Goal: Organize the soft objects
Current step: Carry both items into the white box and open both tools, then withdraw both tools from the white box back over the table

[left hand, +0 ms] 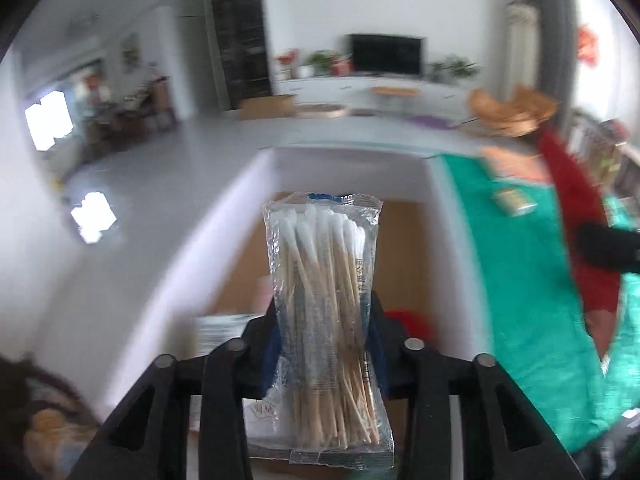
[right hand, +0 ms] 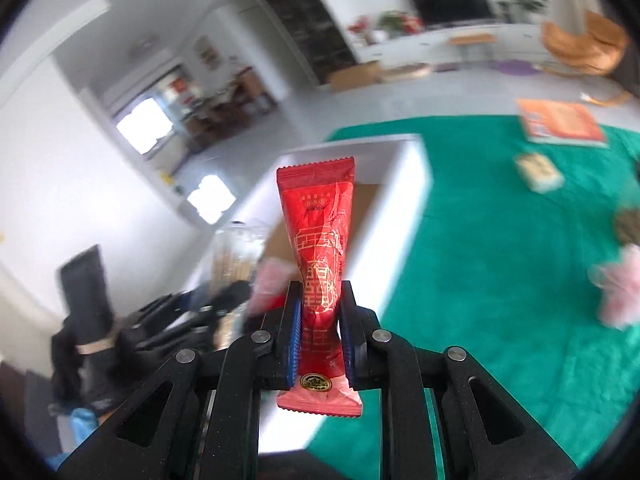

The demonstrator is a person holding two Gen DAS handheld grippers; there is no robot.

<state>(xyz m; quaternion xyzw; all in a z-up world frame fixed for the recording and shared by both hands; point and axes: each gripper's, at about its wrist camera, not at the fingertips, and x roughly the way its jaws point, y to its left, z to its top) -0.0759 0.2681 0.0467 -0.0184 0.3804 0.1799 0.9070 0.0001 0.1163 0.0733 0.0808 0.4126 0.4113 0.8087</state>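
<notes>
1. The left gripper pinches a clear packet of cotton swabs at its middle; the packet stands upright between the blue pads, white tips toward the far end
2. Beyond it sits a white box with a brown cardboard floor, just left of a green cloth
3. The right gripper is squeezed tight on a red sachet with gold print, creasing its waist; the sachet points up and away
4. In the right wrist view the same white box lies behind the sachet, the green cloth to its right
5. On the cloth, blurred: an orange book far right and a pink soft item at the right edge
</notes>
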